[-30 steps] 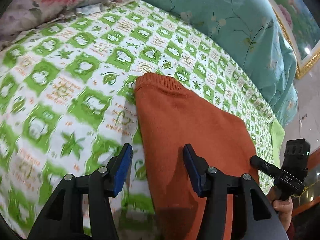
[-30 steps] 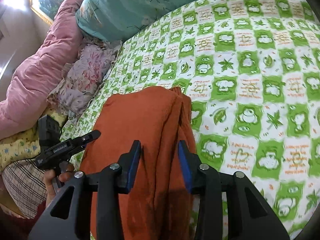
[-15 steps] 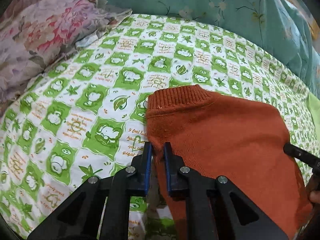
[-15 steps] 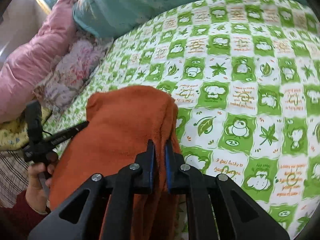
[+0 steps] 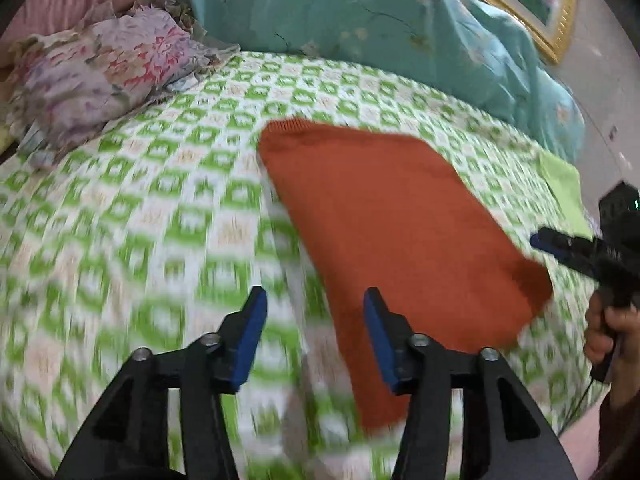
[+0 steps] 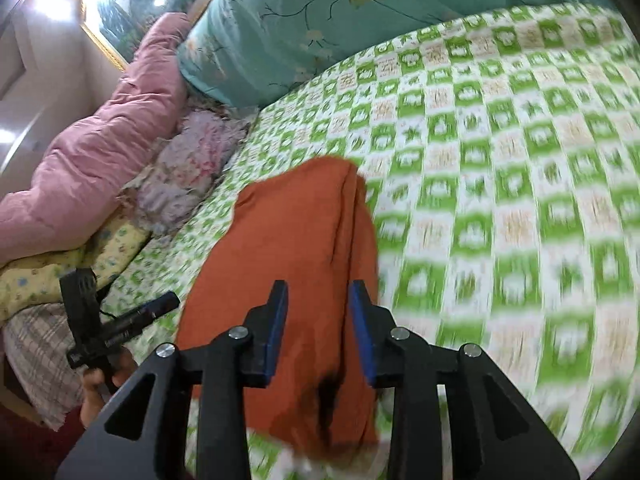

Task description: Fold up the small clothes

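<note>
Bedding fills both views: a green-and-white checked sheet covers the bed, with a floral pillow at far left, a pink quilt behind it, and a teal duvet heaped along the back under a gold-framed picture. Near the middle of the sheet lies the task's garment, an orange knit, already doubled into a flat slab with its ribbed edge toward the pillows. Left to right: the left gripper hovers over the sheet by the knit's near left edge, jaws opening with nothing between them. The right gripper hangs above the knit's right side, where the layers bunch into a ridge; its jaws are also opening, and the cloth lies below them, not pinched. Both pictures are blurred. The step in hand appears to be letting go after a fold. Next would likely be checking the shape, then gripping an end with both grippers to fold again, or smoothing that bunched right edge.
</note>
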Demonstrator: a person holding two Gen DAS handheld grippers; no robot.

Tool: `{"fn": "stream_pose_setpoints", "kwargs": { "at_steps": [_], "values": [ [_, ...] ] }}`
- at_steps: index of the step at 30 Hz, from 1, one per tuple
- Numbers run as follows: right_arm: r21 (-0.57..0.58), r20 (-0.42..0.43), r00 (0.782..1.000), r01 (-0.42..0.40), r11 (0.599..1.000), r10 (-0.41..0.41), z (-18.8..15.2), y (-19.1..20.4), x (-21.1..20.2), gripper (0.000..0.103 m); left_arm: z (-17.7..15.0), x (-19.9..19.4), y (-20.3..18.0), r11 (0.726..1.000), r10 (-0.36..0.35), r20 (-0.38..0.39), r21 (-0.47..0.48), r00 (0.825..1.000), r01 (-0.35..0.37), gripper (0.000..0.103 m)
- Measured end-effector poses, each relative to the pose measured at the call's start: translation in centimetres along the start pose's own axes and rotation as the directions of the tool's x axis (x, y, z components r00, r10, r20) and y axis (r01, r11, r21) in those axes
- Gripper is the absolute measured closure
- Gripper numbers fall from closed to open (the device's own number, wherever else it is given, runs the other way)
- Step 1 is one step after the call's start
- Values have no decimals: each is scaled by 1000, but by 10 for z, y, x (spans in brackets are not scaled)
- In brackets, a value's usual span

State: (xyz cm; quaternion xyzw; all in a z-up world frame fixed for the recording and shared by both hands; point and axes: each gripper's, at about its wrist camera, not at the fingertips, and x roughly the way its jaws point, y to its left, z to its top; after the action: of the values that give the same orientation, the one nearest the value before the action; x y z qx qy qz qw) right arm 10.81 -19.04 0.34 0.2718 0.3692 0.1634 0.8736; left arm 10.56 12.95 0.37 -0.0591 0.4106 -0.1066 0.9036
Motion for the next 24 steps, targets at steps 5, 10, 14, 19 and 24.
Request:
{"fn": "stream_pose_setpoints", "kwargs": {
  "at_steps": [5,10,14,19,24],
  "values": [
    [-27,-13,1000,23,999,-23,-33,5,-9,62,-44,-13,-24,996,-58,-36,61,998,60,37],
    [-30,-19,999,40,999,-41,-44,4,-8,61,-57,-5,-47,991,-24,-45,131,999,29,37],
    [-47,-15,1000,18,999,-19,-47,10,-8,61,-58,7,-53,987,54,-32,154,998,-48,37],
    [-76,-60,998,11,997,-16,-51,18,6,69,-58,10,-50,989,85,-7,123,996,-83,37],
    [-33,-60,998,-22,999,20,-43,19,10,97,-66,10,-69,978,68,4,197,998,-67,34]
  ]
}}
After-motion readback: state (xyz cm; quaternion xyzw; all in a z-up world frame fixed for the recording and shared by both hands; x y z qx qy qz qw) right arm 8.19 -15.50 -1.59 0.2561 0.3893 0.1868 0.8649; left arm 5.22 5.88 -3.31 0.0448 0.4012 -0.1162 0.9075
